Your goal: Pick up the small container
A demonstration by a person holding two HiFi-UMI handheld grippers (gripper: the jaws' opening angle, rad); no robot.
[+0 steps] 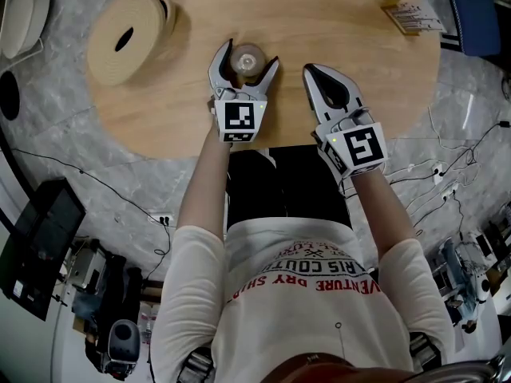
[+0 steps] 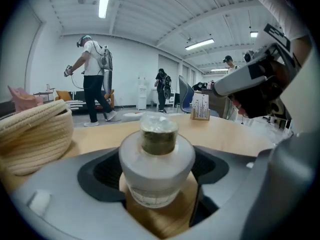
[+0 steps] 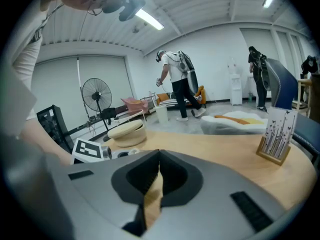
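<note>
The small container (image 1: 246, 59), a frosted white jar with a clear stopper, stands upright on the oval wooden table (image 1: 319, 22). My left gripper (image 1: 254, 53) is open, with one jaw on each side of the jar. In the left gripper view the jar (image 2: 156, 159) fills the middle, and a narrow gap shows between it and the dark pads (image 2: 107, 171). My right gripper (image 1: 307, 71) rests shut on the table to the right of the jar, holding nothing. In the right gripper view its jaws meet at the tips (image 3: 159, 156).
A woven rope basket (image 1: 132, 38) sits on the table's left part. A small stand of printed cards (image 1: 411, 16) is at the far right edge. The table's near edge runs just under both grippers. People stand far off in the room.
</note>
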